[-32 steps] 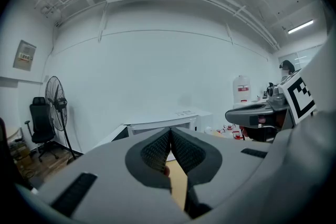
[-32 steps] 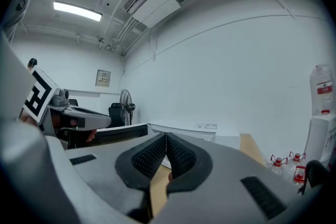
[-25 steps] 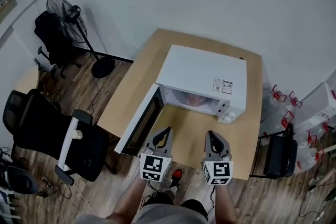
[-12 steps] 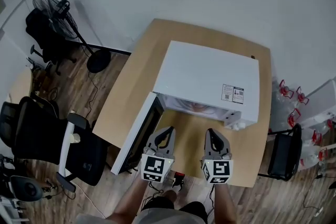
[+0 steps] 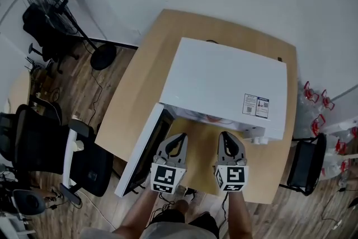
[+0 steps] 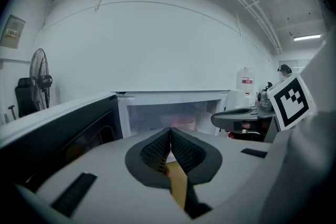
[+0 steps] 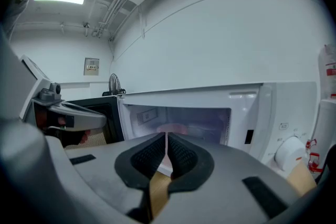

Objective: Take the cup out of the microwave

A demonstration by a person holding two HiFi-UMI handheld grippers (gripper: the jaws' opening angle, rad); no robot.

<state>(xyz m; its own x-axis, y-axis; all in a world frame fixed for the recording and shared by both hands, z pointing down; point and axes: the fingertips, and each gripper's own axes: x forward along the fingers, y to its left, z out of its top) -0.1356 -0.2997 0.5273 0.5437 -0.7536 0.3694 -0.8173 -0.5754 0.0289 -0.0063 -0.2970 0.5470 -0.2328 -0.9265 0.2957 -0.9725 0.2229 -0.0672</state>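
Inside microwave (image 6: 124, 115), cup (image 6: 182, 122) straight beyond closed left hand-held gripper (image 6: 170, 132).

Cup (image 6: 184, 122) in microwave (image 5: 224, 84) on table (image 5: 162, 53)

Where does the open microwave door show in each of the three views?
Head view: door low, left of centre, swung out toward the person.
Left gripper view: door is the dark panel along the left side.
Right gripper view: door is the dark panel left of centre.
Shared landmark: the fan, beyond the door in each.
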